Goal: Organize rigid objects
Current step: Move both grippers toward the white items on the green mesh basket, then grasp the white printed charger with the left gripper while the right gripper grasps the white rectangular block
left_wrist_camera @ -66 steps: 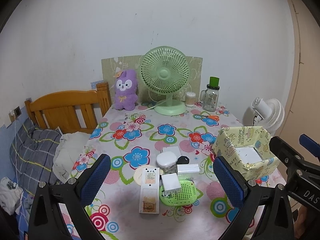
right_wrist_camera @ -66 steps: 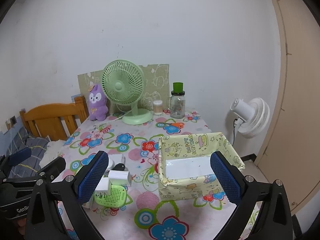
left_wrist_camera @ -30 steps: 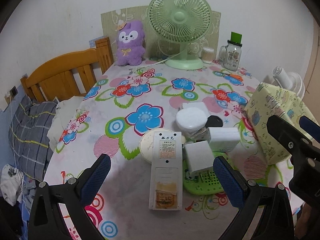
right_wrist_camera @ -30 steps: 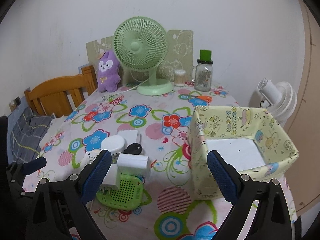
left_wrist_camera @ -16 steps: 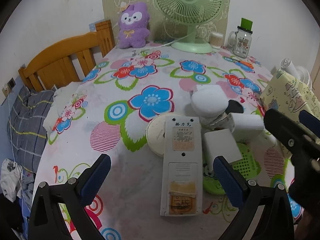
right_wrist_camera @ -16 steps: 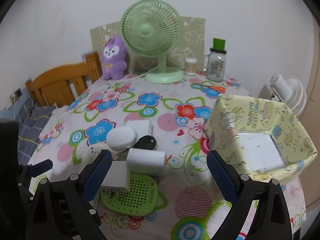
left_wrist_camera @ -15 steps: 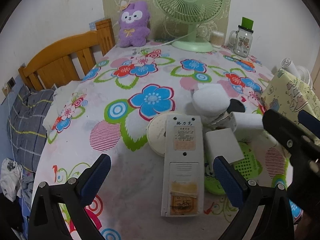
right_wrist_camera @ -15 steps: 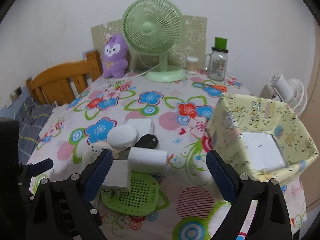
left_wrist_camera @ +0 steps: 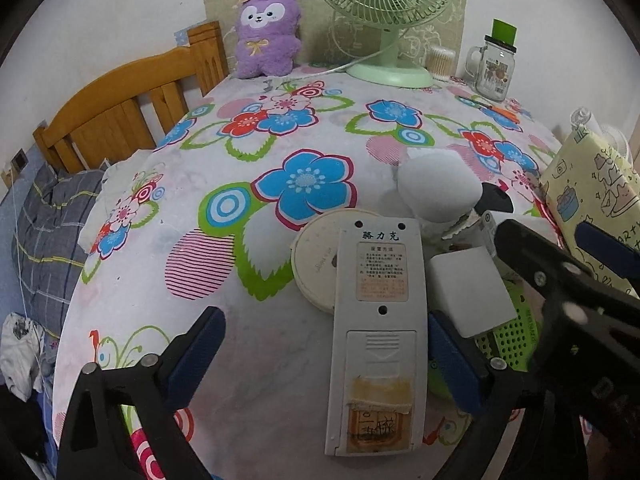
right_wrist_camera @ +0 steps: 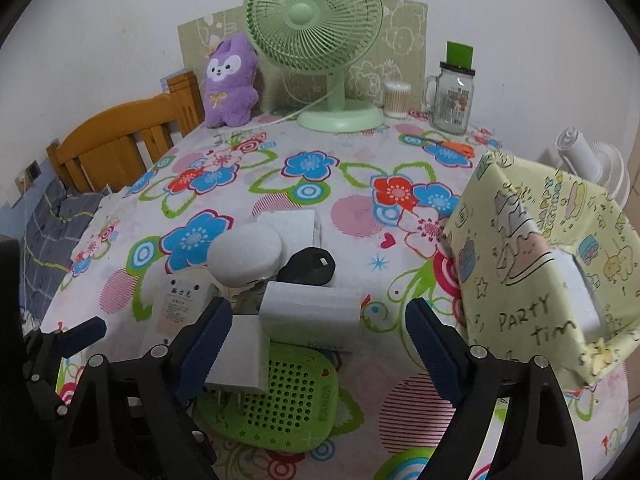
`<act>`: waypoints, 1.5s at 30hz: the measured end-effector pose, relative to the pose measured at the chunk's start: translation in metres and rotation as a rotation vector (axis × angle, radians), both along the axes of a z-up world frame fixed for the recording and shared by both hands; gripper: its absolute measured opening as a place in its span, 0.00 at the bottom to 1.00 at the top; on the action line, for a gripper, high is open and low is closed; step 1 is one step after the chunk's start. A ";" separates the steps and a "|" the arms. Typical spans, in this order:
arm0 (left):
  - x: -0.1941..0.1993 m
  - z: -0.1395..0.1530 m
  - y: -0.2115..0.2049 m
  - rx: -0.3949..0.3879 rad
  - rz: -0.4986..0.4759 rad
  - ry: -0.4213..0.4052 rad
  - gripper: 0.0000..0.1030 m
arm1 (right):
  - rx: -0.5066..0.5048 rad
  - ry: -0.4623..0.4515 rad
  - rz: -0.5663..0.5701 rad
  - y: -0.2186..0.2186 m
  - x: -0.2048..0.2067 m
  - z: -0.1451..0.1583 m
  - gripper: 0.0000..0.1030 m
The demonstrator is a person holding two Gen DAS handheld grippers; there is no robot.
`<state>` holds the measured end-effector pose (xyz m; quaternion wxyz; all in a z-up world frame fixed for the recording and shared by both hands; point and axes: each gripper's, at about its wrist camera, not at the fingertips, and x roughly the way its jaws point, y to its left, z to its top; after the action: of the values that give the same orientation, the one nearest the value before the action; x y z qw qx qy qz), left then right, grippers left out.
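While both tools are hanging over the pile, I'm judging the task as barely begun. My left gripper (left_wrist_camera: 324, 360) is wide, jaws closing, with the white remote (left_wrist_camera: 376, 332) lying between them, not pinched. My right gripper (right_wrist_camera: 320, 340) is also wide and closing, the white block (right_wrist_camera: 312, 316) sitting between the jaws, pads not pressing it. Nothing is being held. The pile is sitting near the table edge: round white disc (left_wrist_camera: 316, 260), white puck (right_wrist_camera: 246, 256), black plug (right_wrist_camera: 306, 266), white adapter (right_wrist_camera: 236, 356), green perforated mat (right_wrist_camera: 280, 400). The yellow paper box (right_wrist_camera: 544, 256) is standing just right of it, apparently empty as far as I'm seeing, so everything is left to move.
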<state>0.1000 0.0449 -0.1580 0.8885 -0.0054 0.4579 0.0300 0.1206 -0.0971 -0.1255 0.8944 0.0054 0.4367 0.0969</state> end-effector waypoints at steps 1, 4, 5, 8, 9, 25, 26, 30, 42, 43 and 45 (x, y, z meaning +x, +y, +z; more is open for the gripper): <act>0.000 0.000 0.000 0.001 0.000 -0.002 0.96 | 0.003 0.007 -0.003 0.000 0.002 -0.002 0.84; 0.001 0.000 0.001 -0.013 0.001 -0.003 0.92 | 0.012 0.023 -0.012 0.000 0.006 -0.006 0.82; 0.001 0.000 0.001 -0.023 0.001 -0.002 0.89 | 0.013 0.027 -0.016 0.000 0.008 -0.008 0.81; 0.001 0.000 0.001 -0.051 -0.006 0.002 0.80 | 0.012 0.033 -0.019 0.001 0.011 -0.012 0.78; 0.001 0.000 0.000 -0.056 -0.011 0.004 0.78 | 0.011 0.038 -0.021 0.001 0.012 -0.013 0.76; 0.002 0.001 -0.015 -0.058 -0.043 0.008 0.44 | 0.035 0.048 -0.052 0.001 0.013 -0.014 0.60; 0.002 0.001 -0.015 -0.057 -0.042 0.008 0.44 | 0.034 0.047 -0.057 0.000 0.012 -0.013 0.60; 0.000 0.003 -0.015 -0.054 -0.041 0.004 0.44 | 0.025 0.045 -0.065 -0.003 0.008 -0.012 0.60; -0.014 0.019 -0.014 -0.054 -0.034 -0.045 0.44 | 0.020 0.000 -0.076 -0.010 -0.009 0.006 0.59; -0.015 0.020 -0.014 -0.056 -0.036 -0.048 0.44 | 0.021 -0.004 -0.077 -0.010 -0.010 0.008 0.59; -0.017 0.022 -0.015 -0.062 -0.037 -0.052 0.44 | 0.022 -0.014 -0.079 -0.012 -0.013 0.012 0.59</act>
<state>0.0834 0.0302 -0.1358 0.8999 -0.0253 0.4354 -0.0007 0.1073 -0.1087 -0.1135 0.9003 0.0316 0.4290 0.0662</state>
